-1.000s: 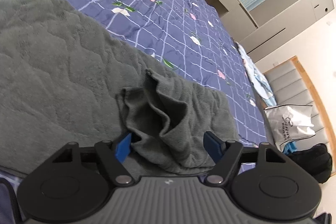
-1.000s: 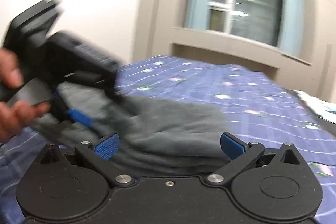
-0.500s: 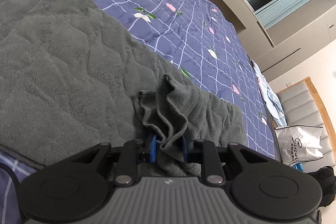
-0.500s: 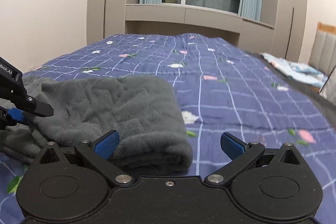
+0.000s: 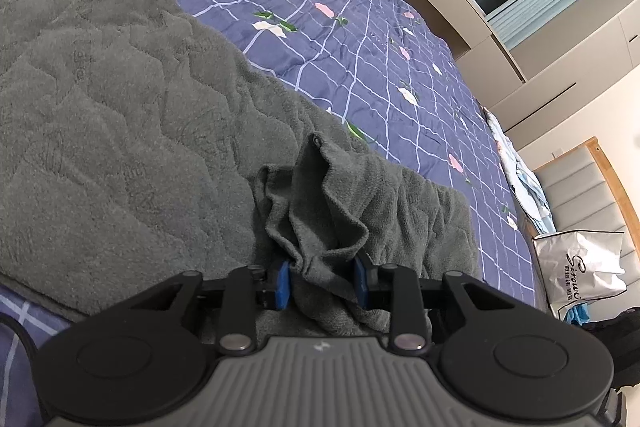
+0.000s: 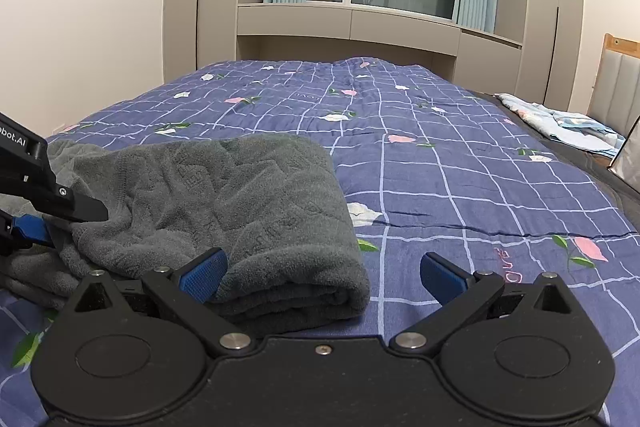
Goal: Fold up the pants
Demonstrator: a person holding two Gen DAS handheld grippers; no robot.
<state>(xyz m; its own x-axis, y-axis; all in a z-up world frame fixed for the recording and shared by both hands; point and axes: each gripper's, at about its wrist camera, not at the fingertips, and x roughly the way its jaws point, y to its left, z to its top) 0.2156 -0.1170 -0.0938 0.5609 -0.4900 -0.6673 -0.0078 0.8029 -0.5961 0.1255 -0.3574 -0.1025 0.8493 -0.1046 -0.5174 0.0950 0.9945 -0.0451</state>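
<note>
The grey fleece pants (image 5: 120,115) lie folded over on the blue checked bedspread (image 5: 340,39). My left gripper (image 5: 322,285) is shut on a bunched edge of the pants (image 5: 320,223), with the blue pads (image 5: 282,285) pinching the fabric. In the right wrist view the pants (image 6: 224,195) lie at left with a rounded fold at the near right corner. My right gripper (image 6: 320,273) is open and empty, its left pad (image 6: 202,273) touching the fold. The left gripper (image 6: 44,215) shows at the left edge, holding the pants.
A white shopping bag (image 5: 580,271) and a dark bag (image 5: 616,343) stand beside the bed. A light blue folded cloth (image 6: 560,121) lies at the bed's far right. A padded headboard (image 6: 620,87) and window cabinets (image 6: 360,27) border the bed.
My left gripper closed on the bunched edge of the pants. My right gripper swung to face along the bed and came close to the folded corner, staying open.
</note>
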